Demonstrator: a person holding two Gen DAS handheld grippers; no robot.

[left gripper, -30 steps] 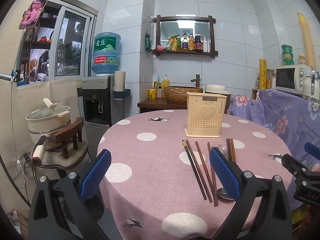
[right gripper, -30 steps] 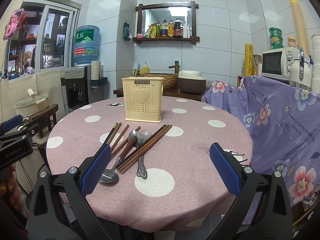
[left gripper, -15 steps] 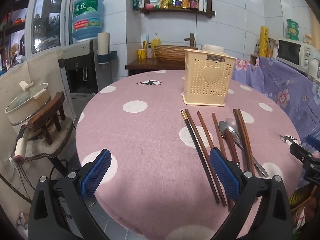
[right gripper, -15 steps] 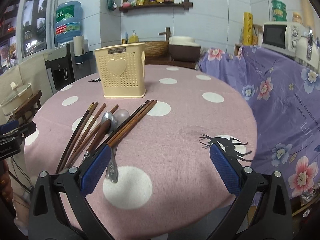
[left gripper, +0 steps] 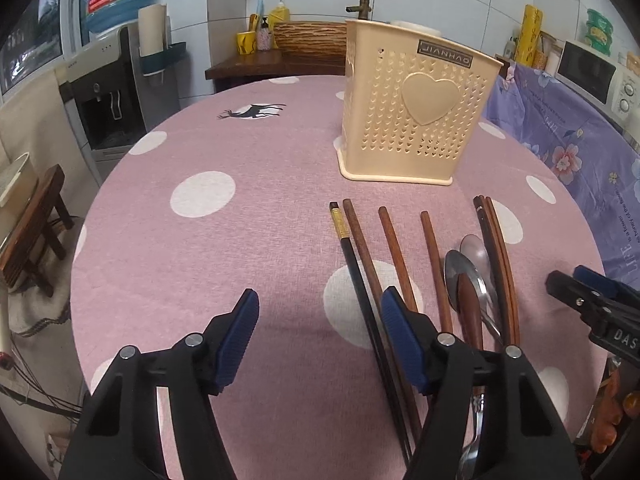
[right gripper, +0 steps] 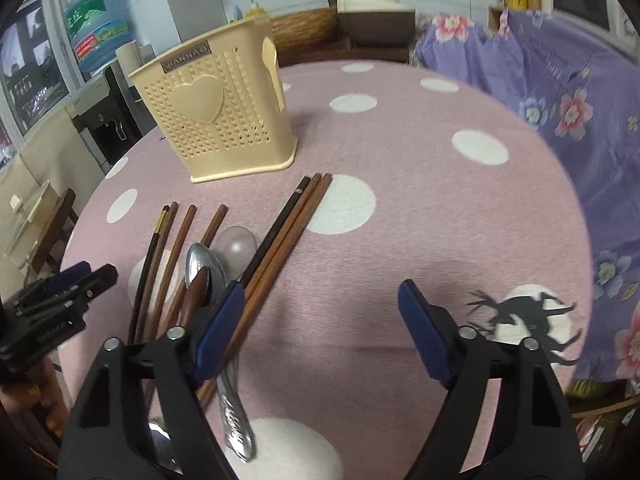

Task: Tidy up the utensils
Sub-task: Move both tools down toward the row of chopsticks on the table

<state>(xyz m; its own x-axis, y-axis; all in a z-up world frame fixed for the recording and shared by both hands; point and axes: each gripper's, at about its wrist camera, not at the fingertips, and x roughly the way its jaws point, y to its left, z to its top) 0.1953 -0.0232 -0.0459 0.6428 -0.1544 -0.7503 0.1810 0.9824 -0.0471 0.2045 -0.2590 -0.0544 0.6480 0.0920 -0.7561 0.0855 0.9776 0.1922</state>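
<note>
A cream perforated utensil holder (left gripper: pixel 416 108) (right gripper: pixel 216 120) stands upright on the pink dotted table (left gripper: pixel 240 240). In front of it lie several wooden and black chopsticks (left gripper: pixel 394 248) (right gripper: pixel 288 220) and metal spoons (left gripper: pixel 460 276) (right gripper: pixel 200 264). My left gripper (left gripper: pixel 320 300) hovers over the left end of the row. Its jaws are closing and nothing is pressed between them; its right finger is above the black chopstick (left gripper: pixel 354 264). My right gripper (right gripper: pixel 320 292) hovers at the row's right end, jaws closing over bare cloth, its left finger above a trio of chopsticks. Each gripper shows at the edge of the other's view (left gripper: pixel 568 278) (right gripper: pixel 96 272).
A water dispenser (left gripper: pixel 116 92) and a wooden stool (left gripper: pixel 32 216) stand left of the table. A purple floral cloth (right gripper: pixel 560 92) covers furniture on the right, with a microwave (left gripper: pixel 592 76) on it. A side table with a basket (left gripper: pixel 308 40) is behind.
Both grippers have moved forward over the table and tipped downward toward the utensils. The jaws of both now stand narrower than in the earlier frames.
</note>
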